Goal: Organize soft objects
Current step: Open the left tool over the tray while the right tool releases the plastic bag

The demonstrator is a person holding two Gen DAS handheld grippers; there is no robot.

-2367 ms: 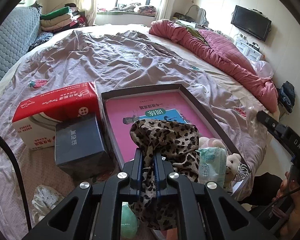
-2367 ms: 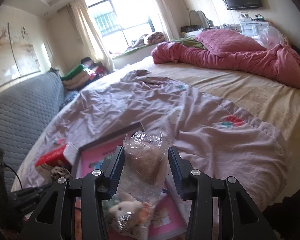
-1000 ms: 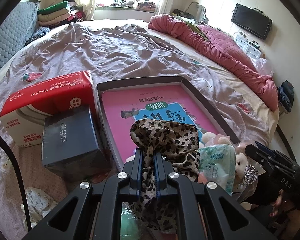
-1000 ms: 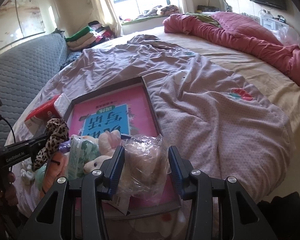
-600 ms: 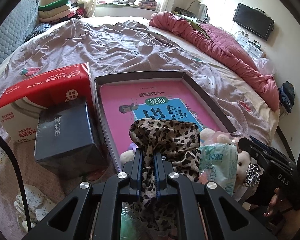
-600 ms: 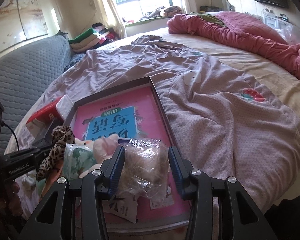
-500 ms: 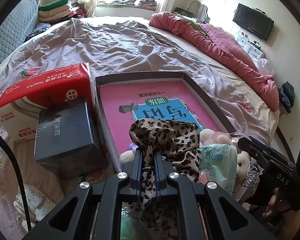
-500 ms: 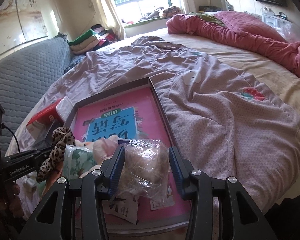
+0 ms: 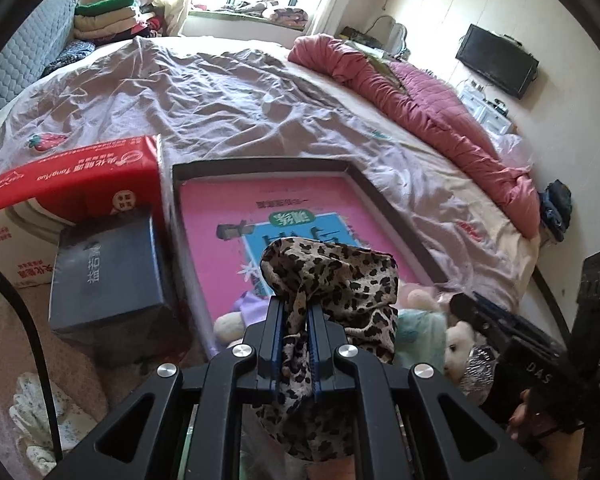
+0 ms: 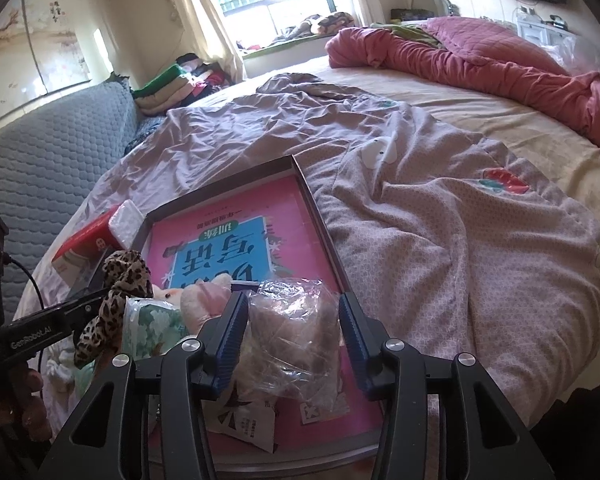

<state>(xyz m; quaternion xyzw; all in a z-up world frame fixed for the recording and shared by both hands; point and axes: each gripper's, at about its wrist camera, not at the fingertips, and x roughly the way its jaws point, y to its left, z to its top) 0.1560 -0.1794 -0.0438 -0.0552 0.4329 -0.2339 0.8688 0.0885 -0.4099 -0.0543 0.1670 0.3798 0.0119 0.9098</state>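
Nearest me, the left gripper (image 9: 296,316) pinches a leopard-print cloth (image 9: 340,276) over the tray's (image 9: 396,208) near end, while the right gripper's (image 10: 292,320) half-spread jaws flank a clear bag (image 10: 296,328) lying in it, touching the left pad, bed (image 10: 440,216) beyond.

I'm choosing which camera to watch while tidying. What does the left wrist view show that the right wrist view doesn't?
Only the left wrist view shows the dark blue box beside the tray and the white teddy. Only the right wrist view shows the clear plastic bag between the right gripper's fingers, and the wall painting. Both show the pink-lined tray, the red carton, and the leopard-print cloth clamped in the left gripper.
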